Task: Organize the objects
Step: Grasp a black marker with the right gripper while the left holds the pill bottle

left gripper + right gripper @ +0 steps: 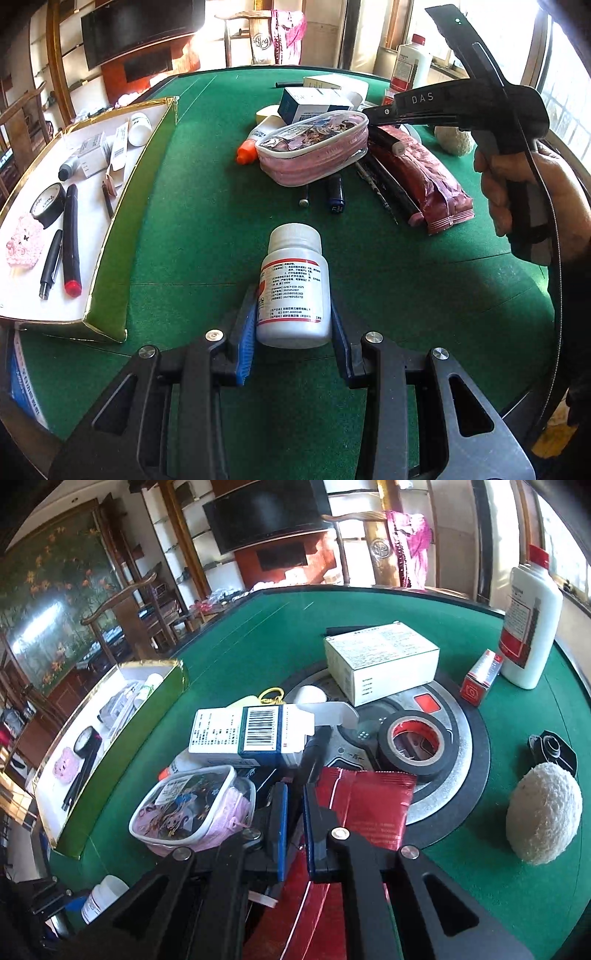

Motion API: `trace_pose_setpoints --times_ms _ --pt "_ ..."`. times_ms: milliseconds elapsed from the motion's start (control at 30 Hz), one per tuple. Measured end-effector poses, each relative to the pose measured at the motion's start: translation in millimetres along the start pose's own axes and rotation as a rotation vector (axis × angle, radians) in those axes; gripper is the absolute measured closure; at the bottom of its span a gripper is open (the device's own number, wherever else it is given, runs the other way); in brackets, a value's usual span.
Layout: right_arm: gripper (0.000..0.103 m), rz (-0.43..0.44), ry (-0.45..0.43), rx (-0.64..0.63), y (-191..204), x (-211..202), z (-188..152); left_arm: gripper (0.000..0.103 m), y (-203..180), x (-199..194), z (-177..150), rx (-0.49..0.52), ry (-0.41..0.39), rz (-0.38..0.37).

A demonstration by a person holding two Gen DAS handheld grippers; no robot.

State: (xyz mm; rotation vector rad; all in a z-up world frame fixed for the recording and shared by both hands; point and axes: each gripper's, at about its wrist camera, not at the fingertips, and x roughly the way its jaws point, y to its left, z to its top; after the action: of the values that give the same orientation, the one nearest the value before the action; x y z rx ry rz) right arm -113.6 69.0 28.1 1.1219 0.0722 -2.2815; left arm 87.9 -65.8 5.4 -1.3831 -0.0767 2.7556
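Note:
My left gripper [293, 325] is shut on a white pill bottle [293, 291] with a red-edged label, held above the green felt table [207, 236]. The bottle also shows in the right wrist view [101, 895]. A green box with gold trim [110, 266] lies to its left and holds markers, pens, tape and small bottles. My right gripper [294, 812] hovers over the clutter pile, its jaws nearly closed with a narrow gap; a black marker [314, 753] lies just ahead. It also shows in the left wrist view [373, 114].
The pile holds a pink clear pouch [314, 147], a red foil packet [424, 177], batteries [334, 190], a blue-white box [247, 734], a white carton [380, 661], black tape [415, 742], a white fluffy ball [541, 812] and a tall white bottle [532, 616].

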Motion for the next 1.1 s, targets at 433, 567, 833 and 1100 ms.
trace_pose_setpoints --times_ms 433,567,833,1100 --pt "0.096 0.054 0.025 0.084 9 15 12 0.068 0 -2 -3 -0.002 -0.002 -0.001" --pt "0.095 -0.033 0.048 0.084 12 19 17 0.068 0 -2 -3 -0.005 -0.003 -0.005" --pt "0.082 0.074 0.128 0.260 -8 23 6 0.068 0 -2 -3 -0.012 -0.005 -0.012" --pt "0.090 0.101 0.068 0.242 -10 26 2 0.068 2 -4 -3 -0.049 -0.012 -0.048"
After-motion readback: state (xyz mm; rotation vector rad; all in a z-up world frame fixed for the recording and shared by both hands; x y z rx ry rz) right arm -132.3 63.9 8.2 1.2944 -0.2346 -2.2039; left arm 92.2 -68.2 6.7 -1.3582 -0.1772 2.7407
